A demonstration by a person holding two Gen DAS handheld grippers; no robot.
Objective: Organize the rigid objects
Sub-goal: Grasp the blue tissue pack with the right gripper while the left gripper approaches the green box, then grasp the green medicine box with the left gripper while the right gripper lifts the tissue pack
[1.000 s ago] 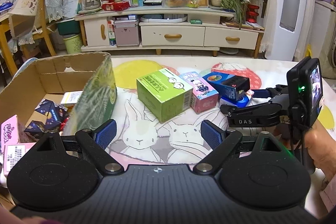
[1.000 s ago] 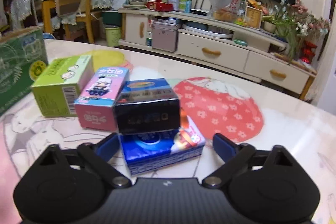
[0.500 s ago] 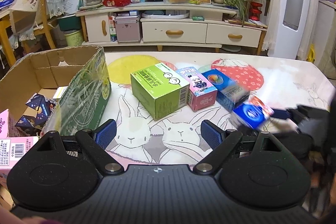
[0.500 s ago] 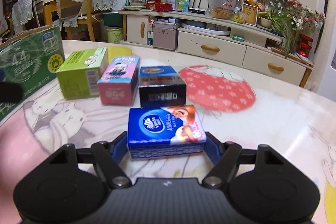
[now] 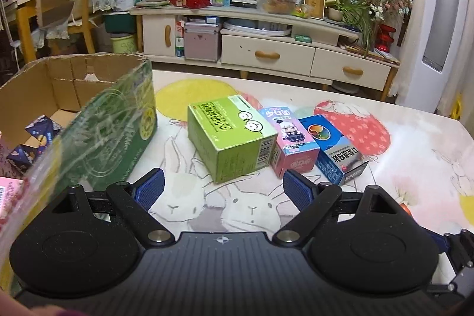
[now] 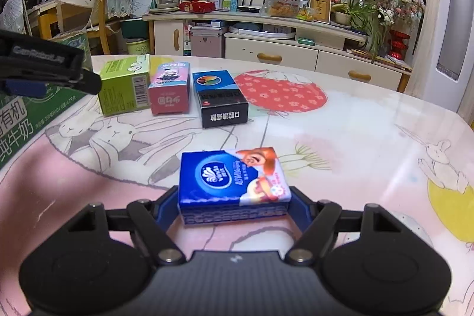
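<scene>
My right gripper (image 6: 234,206) is shut on a blue tissue pack (image 6: 232,182) and holds it above the table, pulled back from the row of boxes. That row holds a green box (image 6: 124,85), a pink box (image 6: 170,88) and a dark blue box (image 6: 220,98). In the left wrist view the same green box (image 5: 231,135), pink box (image 5: 288,141) and dark blue box (image 5: 333,148) lie just ahead of my left gripper (image 5: 223,190), which is open and empty. The left gripper also shows at the left edge of the right wrist view (image 6: 44,67).
An open cardboard carton (image 5: 74,79) with green printed sides stands at the table's left and holds several small boxes (image 5: 38,135). The table (image 5: 414,168) has a rabbit-print cover. A TV cabinet (image 5: 266,49) stands beyond the far edge.
My right gripper closed on the blue tissue pack and drew it back and up from beside the dark blue box. It has left the left wrist view. The left gripper stayed open.
</scene>
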